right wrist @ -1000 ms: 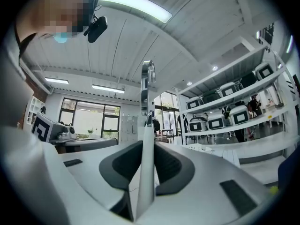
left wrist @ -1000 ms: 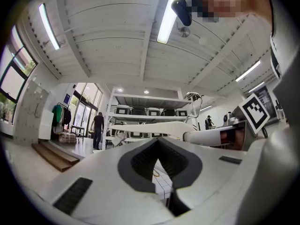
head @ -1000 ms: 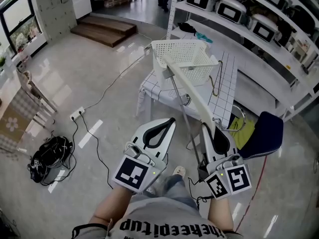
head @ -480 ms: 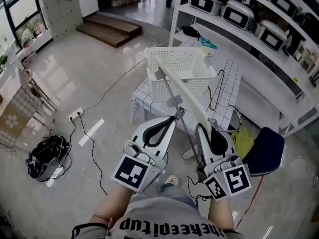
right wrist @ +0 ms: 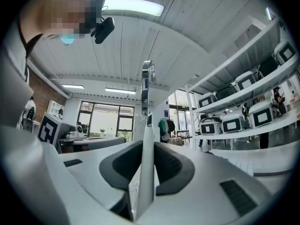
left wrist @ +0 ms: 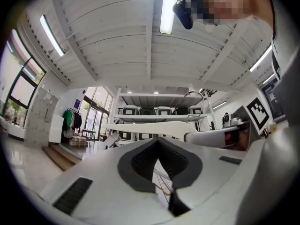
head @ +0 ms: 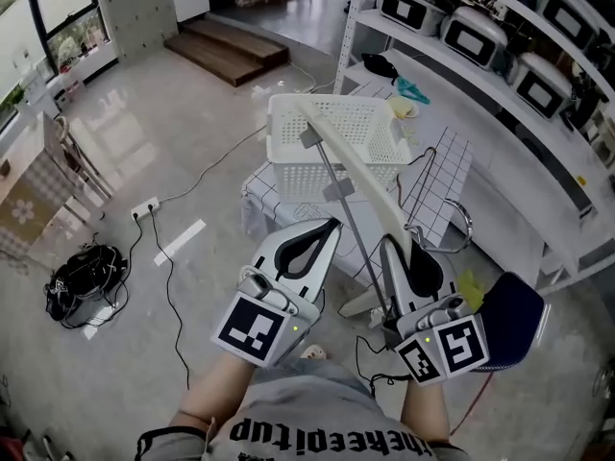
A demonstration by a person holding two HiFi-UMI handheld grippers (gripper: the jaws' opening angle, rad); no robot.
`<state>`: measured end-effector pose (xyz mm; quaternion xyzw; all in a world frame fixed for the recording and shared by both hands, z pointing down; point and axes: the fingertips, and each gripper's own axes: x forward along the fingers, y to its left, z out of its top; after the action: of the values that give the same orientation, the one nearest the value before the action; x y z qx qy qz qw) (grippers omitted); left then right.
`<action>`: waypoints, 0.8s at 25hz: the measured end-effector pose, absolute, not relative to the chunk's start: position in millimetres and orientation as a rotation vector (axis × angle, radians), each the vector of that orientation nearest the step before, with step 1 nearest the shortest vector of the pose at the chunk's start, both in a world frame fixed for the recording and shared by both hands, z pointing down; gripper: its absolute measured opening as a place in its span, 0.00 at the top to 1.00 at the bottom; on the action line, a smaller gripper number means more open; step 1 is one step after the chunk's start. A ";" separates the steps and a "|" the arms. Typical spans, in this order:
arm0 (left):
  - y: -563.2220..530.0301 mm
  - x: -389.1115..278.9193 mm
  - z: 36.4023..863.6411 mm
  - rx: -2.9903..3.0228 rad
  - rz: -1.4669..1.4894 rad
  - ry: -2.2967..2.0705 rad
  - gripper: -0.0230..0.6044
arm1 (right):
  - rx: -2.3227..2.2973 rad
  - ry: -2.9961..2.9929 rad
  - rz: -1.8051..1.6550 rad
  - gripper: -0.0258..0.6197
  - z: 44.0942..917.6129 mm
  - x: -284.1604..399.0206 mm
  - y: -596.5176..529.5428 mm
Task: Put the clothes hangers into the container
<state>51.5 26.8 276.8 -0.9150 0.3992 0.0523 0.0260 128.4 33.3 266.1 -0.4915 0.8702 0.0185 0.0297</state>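
A cream clothes hanger [head: 356, 166] with a thin metal clip bar is clamped at one end in my right gripper [head: 393, 242], which is shut on it. It reaches forward over the rim of the white perforated basket [head: 288, 137]. In the right gripper view the hanger [right wrist: 146, 149] stands edge-on between the pads, its metal hook [right wrist: 147, 81] rising above. My left gripper [head: 332, 225] is beside it on the left, shut with nothing in it; its tips [left wrist: 158, 139] meet. The basket stands on a check-covered ironing board [head: 444, 176], where a dark wire hanger [head: 423, 173] lies.
White shelves with several boxy appliances [head: 480, 36] run along the right. A dark blue chair [head: 509, 320] stands at lower right. On the floor are a black bag [head: 82, 281], a power strip [head: 144, 207] with cables, and wooden steps [head: 235, 51] further back.
The basket and ironing board have drawn nearer and lower in the head view as both grippers moved forward together. The right gripper's hold on the hanger is the same; the left stays shut.
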 end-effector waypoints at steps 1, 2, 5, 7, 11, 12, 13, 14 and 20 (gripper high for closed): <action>26.1 54.9 277.2 -2.822 0.162 1.243 0.92 | -1.503 2.687 0.058 0.82 266.6 132.2 31.6; 25.3 57.3 278.1 -2.816 0.160 1.255 0.92 | -1.490 2.690 0.058 0.82 267.1 135.4 29.7; 20.1 60.7 281.4 -2.805 0.140 1.291 0.92 | -1.458 2.692 0.049 0.82 268.3 141.4 21.7; 15.8 61.2 282.5 -2.798 0.128 1.300 0.92 | -1.444 2.691 0.039 0.82 269.1 143.2 16.3; 4.5 58.0 287.9 -2.803 0.120 1.328 0.92 | -1.425 2.695 0.026 0.82 271.4 143.3 2.4; 0.7 56.6 289.8 -2.809 0.120 1.334 0.92 | -1.428 2.697 0.027 0.82 272.1 142.9 -2.0; -3.2 54.9 291.4 -2.815 0.120 1.337 0.92 | -1.433 2.699 0.029 0.82 272.6 142.2 -6.3; -7.5 53.2 292.1 -2.821 0.120 1.339 0.92 | -1.439 2.701 0.033 0.82 272.4 141.4 -10.3; -36.9 45.1 285.3 -2.829 0.133 1.319 0.92 | -1.469 2.698 0.051 0.82 265.4 135.9 -35.9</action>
<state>45.1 -36.9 285.3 -0.9055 0.4222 0.0427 0.0087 135.9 -35.9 265.4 -0.4777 0.8777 0.0165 0.0344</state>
